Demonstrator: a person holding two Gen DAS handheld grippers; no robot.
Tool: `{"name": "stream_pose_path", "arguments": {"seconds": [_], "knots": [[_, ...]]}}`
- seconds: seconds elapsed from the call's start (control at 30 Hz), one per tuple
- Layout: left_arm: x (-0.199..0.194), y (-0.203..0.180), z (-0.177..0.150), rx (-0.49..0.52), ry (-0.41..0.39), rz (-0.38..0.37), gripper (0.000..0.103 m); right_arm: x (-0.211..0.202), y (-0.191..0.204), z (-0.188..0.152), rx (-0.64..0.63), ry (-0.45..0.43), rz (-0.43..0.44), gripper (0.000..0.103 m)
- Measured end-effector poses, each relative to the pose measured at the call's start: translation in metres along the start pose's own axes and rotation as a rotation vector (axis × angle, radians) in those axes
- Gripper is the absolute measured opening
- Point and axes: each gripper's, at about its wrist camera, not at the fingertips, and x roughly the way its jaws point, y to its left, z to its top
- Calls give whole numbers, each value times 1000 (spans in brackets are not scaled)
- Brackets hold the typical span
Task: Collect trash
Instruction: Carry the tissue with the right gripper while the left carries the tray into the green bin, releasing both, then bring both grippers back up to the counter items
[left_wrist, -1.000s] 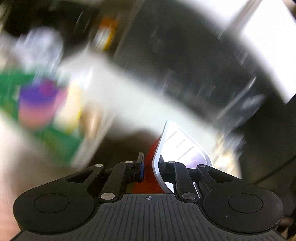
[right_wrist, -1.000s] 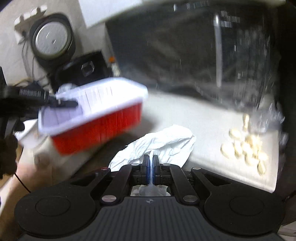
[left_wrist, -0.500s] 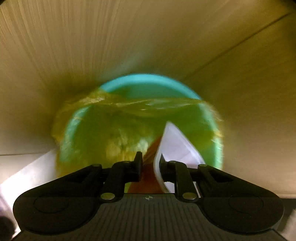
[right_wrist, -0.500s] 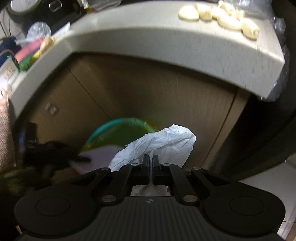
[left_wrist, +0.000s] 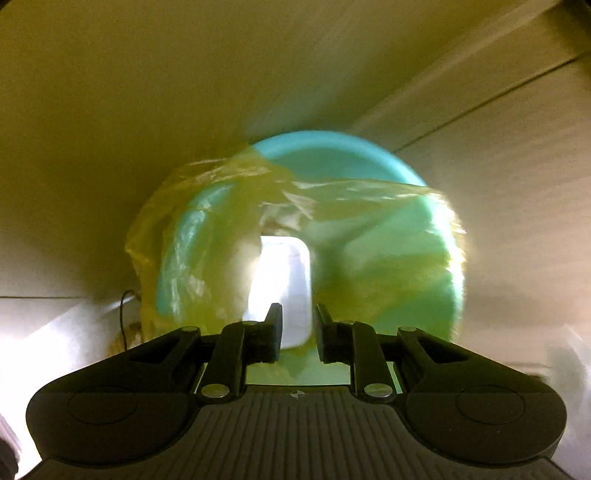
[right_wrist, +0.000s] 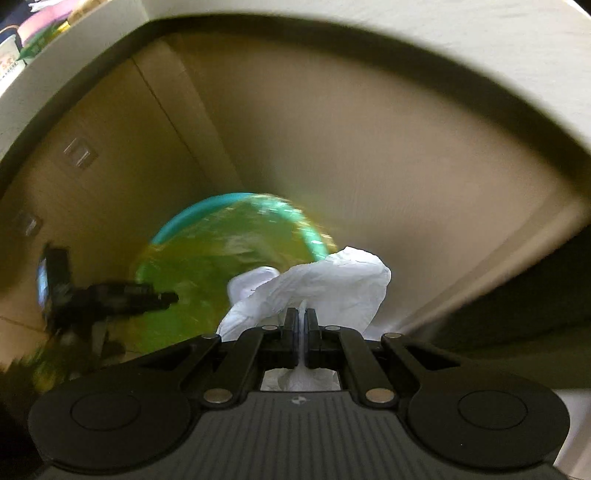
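A teal trash bin lined with a yellow plastic bag stands on the floor against the cabinet. A white tray lies inside the bin, apart from the fingers. My left gripper is open and empty just above the bin's mouth. It also shows in the right wrist view at the bin's left side. My right gripper is shut on a crumpled white paper napkin, held beside the bin at its right rim.
Beige cabinet doors rise behind the bin under a pale countertop edge. Colourful packages sit on the counter at the far left. Pale floor tiles surround the bin.
Both grippers dropped from the counter to the bin. My left gripper opened and the red and white tray fell into the bin. My right gripper moved closer, still holding the napkin.
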Motion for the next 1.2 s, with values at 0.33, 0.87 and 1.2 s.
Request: {"name": "stream_pose_path", "arguments": {"seconds": [0.33, 0.87, 1.2], "knots": [[-63, -11, -11, 97, 6, -73, 21, 177, 62, 44, 63, 179, 161, 3], [-148, -53, -6, 253, 6, -192, 21, 145, 67, 54, 224, 214, 141, 48], [-308, -107, 48, 369, -347, -241, 21, -81, 133, 93, -11, -168, 145, 50]]}}
